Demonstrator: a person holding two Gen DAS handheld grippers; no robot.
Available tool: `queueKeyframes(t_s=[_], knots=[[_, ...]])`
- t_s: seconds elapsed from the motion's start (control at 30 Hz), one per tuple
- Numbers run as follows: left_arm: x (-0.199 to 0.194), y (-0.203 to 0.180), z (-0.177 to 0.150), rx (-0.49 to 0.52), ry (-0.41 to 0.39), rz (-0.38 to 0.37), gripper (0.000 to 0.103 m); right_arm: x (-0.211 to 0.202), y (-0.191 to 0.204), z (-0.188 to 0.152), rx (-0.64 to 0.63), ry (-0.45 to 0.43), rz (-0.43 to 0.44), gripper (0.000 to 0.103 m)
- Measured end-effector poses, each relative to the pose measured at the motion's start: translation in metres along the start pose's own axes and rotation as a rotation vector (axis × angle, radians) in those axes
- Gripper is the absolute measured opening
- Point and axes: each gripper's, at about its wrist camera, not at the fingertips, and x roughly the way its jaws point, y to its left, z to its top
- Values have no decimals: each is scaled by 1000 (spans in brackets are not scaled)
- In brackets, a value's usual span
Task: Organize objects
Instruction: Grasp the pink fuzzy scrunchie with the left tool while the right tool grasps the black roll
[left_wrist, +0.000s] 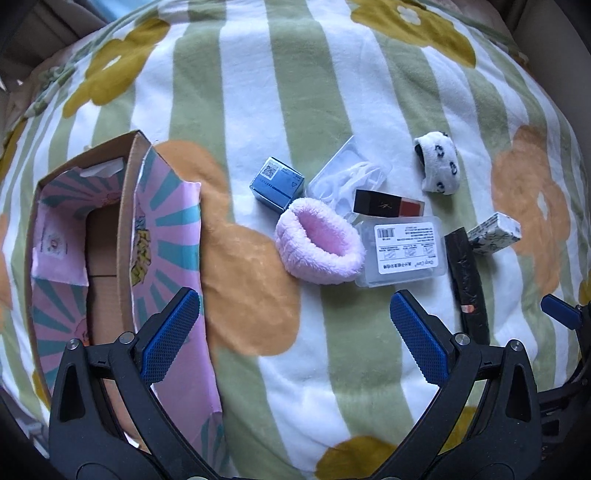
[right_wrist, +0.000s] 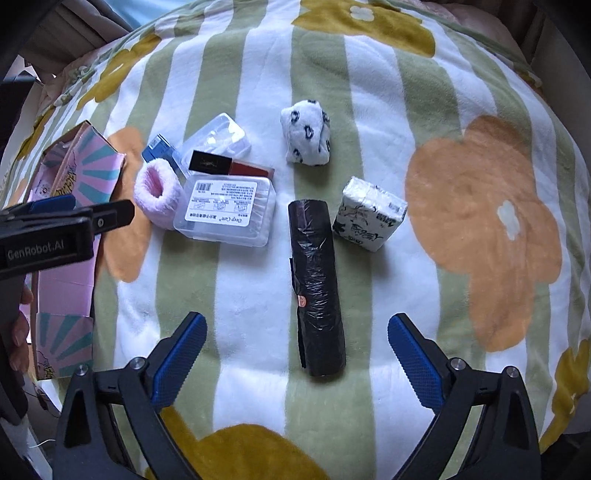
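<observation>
On a striped floral blanket lie a pink fluffy band (left_wrist: 320, 242) (right_wrist: 158, 194), a blue box (left_wrist: 277, 183) (right_wrist: 159, 148), a clear labelled case (left_wrist: 402, 251) (right_wrist: 227, 210), a black-and-red box (left_wrist: 388, 205) (right_wrist: 231, 165), a black bag roll (left_wrist: 467, 284) (right_wrist: 317, 284), a tissue pack (left_wrist: 493, 232) (right_wrist: 369, 213) and a rolled white sock (left_wrist: 439, 168) (right_wrist: 306, 138). An open pink cardboard box (left_wrist: 162, 236) (right_wrist: 79, 173) sits at the left. My left gripper (left_wrist: 295, 332) is open and empty, short of the pink band. My right gripper (right_wrist: 297, 354) is open and empty, around the near end of the black roll.
A clear floss-pick case (left_wrist: 349, 173) (right_wrist: 218, 138) lies behind the black-and-red box. The left gripper's body (right_wrist: 48, 236) shows at the right wrist view's left edge, over the pink box. The blanket (left_wrist: 332, 74) (right_wrist: 461, 221) stretches beyond and to the right of the objects.
</observation>
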Motion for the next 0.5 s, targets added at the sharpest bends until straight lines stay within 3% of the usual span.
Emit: queueKeyframes(t_s=[0.27, 0.5], knots=[[43, -6, 19, 91, 63, 14, 102, 37, -11, -2, 15, 70, 7, 92], [65, -2, 26, 88, 123, -30, 96, 54, -22, -2, 20, 106, 34, 76]])
